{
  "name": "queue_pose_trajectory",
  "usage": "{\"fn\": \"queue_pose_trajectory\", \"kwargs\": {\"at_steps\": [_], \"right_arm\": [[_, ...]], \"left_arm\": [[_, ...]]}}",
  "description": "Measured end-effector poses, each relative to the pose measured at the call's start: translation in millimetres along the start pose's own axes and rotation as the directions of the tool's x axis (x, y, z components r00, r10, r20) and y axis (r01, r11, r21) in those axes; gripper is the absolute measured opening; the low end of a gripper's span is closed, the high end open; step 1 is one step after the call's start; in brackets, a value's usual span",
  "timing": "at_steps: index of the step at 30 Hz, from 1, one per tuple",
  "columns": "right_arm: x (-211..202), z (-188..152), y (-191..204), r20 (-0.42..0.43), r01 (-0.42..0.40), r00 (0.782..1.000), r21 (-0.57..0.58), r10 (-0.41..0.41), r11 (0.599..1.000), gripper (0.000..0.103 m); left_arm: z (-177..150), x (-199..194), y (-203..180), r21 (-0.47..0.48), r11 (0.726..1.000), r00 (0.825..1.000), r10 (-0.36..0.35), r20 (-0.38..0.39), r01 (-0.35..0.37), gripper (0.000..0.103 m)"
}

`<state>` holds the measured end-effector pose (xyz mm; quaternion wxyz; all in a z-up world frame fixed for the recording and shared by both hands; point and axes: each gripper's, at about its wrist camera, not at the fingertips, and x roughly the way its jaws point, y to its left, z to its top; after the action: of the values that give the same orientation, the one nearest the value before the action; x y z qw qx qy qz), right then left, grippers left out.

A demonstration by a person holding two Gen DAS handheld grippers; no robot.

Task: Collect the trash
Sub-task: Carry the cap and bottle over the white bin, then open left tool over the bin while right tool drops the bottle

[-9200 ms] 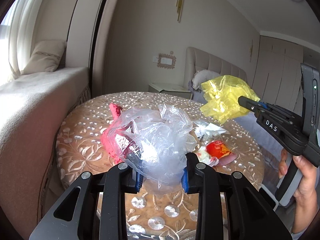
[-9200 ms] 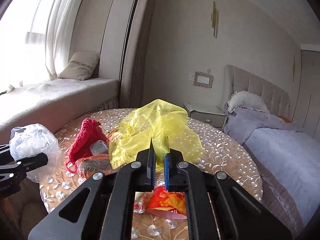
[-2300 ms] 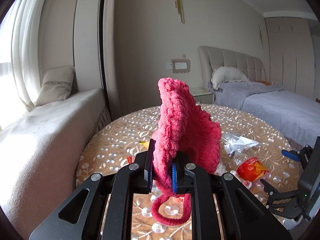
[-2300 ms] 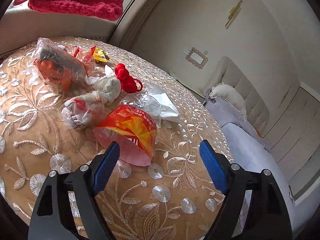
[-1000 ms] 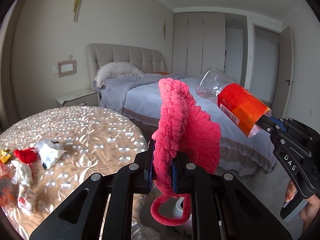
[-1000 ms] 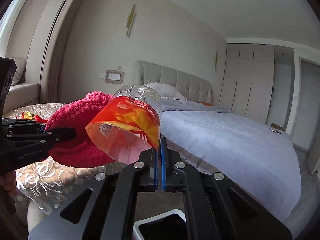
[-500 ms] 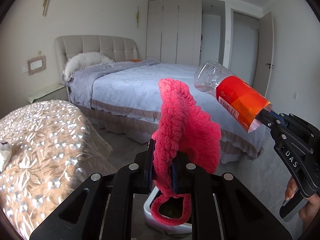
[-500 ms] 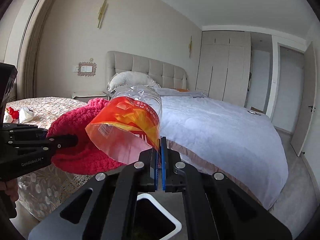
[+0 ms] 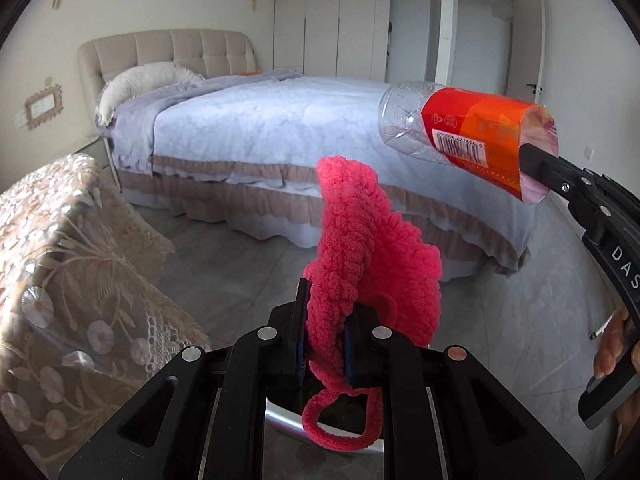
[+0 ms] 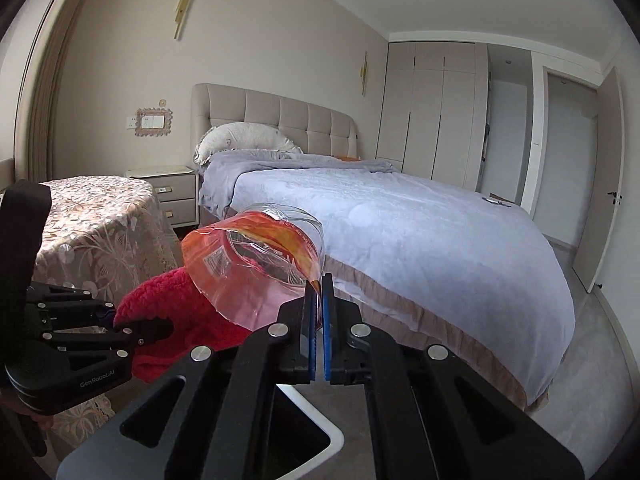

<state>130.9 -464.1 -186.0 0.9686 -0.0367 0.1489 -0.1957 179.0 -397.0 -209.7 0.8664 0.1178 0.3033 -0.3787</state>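
One bed (image 9: 280, 128) fills the far half of the left wrist view, its headboard at ten o'clock. One table (image 9: 60, 264) is cut off at nine o'clock. One white-rimmed bin (image 10: 320, 428) sits below, mostly hidden behind both tools. The left gripper (image 9: 324, 344) is clenched on one red knitted piece (image 9: 372, 256), its loop hanging over the bin at six o'clock. The right gripper (image 10: 319, 328) pinches the cut rim of one plastic bottle (image 10: 260, 256), at two o'clock in the left view. Compared with half a second ago, more of the bin shows below.
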Motion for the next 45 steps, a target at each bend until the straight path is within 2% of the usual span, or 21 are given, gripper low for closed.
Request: {"fn": "queue_pose_trajectory", "kwargs": {"at_steps": [5,6,8,9,10,16,20,24,31,35,37,38,45], "right_arm": [[12.8,-11.7,-5.9,-0.036,-0.007,0.999,0.012,0.008,1.000,0.003],[15.0,-13.7,-6.2,-0.044,-0.008,0.999,0.012,0.009,1.000,0.003],[19.0,-16.7,-7.1,-0.056,-0.010,0.998,0.014,0.011,1.000,0.003],[20.8,-16.7,-7.1,-0.062,-0.011,0.998,0.014,0.012,1.000,0.003],[22.6,-18.4,-7.7,-0.066,-0.010,0.998,0.014,0.011,1.000,0.003],[28.9,-20.0,-5.1,-0.079,-0.025,0.997,0.014,0.026,1.000,0.003],[32.2,-19.7,-3.6,-0.076,-0.035,0.996,0.011,0.036,0.999,0.003],[43.0,-28.7,2.6,-0.101,-0.063,0.993,0.007,0.064,0.998,0.003],[66.1,-67.1,27.6,-0.208,-0.131,0.970,-0.001,0.128,0.991,0.003],[78.9,-87.8,36.9,-0.278,-0.160,0.948,0.000,0.154,0.987,0.004],[85.3,-94.0,38.2,-0.309,-0.169,0.937,0.000,0.161,0.986,0.047],[87.8,-95.4,38.2,-0.325,-0.164,0.933,0.003,0.156,0.987,0.098],[71.9,-75.9,32.0,-0.249,-0.144,0.959,-0.015,0.135,0.989,0.098]], "left_arm": [[-9.7,32.3,1.5,-0.007,1.000,0.997,-0.002,-0.080,0.002,0.014],[-11.7,38.8,1.1,-0.014,1.000,0.994,-0.017,-0.106,0.016,0.018],[-13.6,55.7,4.9,-0.061,0.995,0.979,-0.093,-0.184,0.083,0.041],[-14.0,62.2,9.0,-0.091,0.991,0.971,-0.118,-0.209,0.101,0.071],[-15.6,65.3,10.5,-0.104,0.990,0.969,-0.118,-0.216,0.097,0.082],[-15.2,61.9,12.3,-0.066,0.997,0.981,-0.040,-0.189,0.028,0.091],[1.6,33.9,20.7,-0.047,0.998,0.997,0.045,-0.065,-0.049,0.092],[17.5,9.4,34.3,-0.072,0.993,0.996,0.092,0.018,-0.090,0.094],[24.6,-9.8,42.4,-0.099,0.991,0.994,0.095,0.050,-0.089,0.094],[25.2,-19.9,41.9,-0.094,0.992,0.994,0.089,0.071,-0.082,0.094],[25.4,-24.1,42.8,-0.098,0.992,0.993,0.085,0.081,-0.077,0.094],[26.2,-26.5,43.1,-0.101,0.992,0.993,0.083,0.086,-0.074,0.094],[28.1,-50.6,44.1,-0.108,0.992,0.989,0.075,0.130,-0.061,0.094]]}}
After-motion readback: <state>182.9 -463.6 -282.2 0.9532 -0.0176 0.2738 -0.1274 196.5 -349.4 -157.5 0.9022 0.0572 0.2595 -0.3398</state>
